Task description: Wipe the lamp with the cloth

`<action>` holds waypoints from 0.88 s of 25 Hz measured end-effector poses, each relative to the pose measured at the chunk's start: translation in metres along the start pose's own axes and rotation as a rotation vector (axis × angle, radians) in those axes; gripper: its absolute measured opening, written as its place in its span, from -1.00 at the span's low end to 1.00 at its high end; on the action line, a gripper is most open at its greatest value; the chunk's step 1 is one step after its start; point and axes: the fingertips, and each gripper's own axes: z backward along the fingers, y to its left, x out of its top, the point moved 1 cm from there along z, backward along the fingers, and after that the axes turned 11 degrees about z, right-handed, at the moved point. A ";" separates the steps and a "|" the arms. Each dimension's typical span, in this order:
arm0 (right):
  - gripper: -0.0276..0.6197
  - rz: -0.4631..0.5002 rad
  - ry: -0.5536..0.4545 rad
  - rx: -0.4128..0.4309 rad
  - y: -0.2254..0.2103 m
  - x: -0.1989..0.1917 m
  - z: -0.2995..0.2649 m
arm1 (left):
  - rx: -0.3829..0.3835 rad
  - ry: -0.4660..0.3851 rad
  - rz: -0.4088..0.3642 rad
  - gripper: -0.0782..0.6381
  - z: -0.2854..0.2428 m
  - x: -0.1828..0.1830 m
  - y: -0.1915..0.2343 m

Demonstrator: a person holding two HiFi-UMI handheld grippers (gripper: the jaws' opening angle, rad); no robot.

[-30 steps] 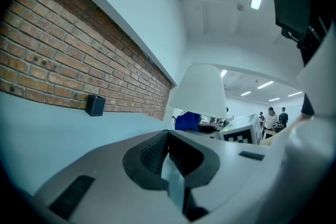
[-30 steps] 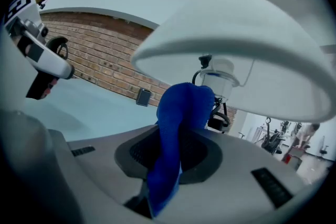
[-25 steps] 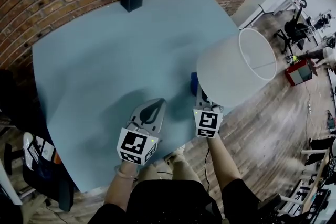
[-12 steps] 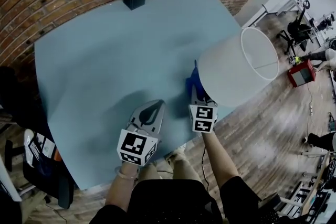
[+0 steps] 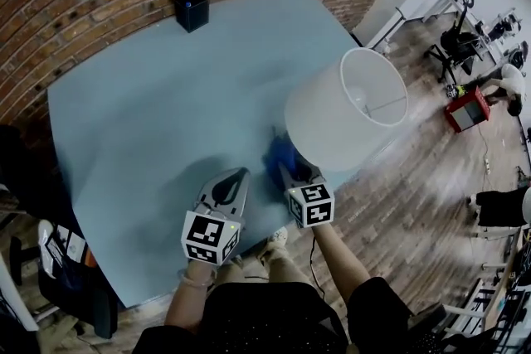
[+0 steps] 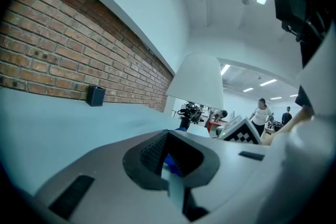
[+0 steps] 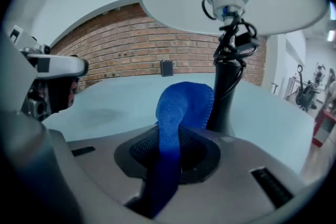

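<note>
Left gripper sits at the lower centre of the head view, jaws drawn together at the tips with nothing pinched between them, marker cube facing up at me. My left forearm runs straight down to the bottom edge. Just to its right, my right gripper points up and slightly left, jaws clamped on the blue cloth. My right forearm slants away to the lower right.

The tabletop lies open across its left and middle. The lamp blocks the near right; a black box stands at the far edge.
</note>
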 end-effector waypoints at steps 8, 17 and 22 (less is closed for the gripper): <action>-0.68 0.036 -0.125 -0.194 -0.032 0.008 0.094 | 0.012 0.015 -0.006 -0.76 -0.010 0.003 -0.019; -0.68 -0.027 -0.312 -0.324 -0.085 0.037 0.097 | 0.048 0.007 0.003 -0.76 -0.026 0.010 -0.036; -0.68 -0.015 -0.322 -0.318 -0.093 0.039 0.077 | 0.073 -0.011 -0.002 -0.76 -0.033 0.016 -0.040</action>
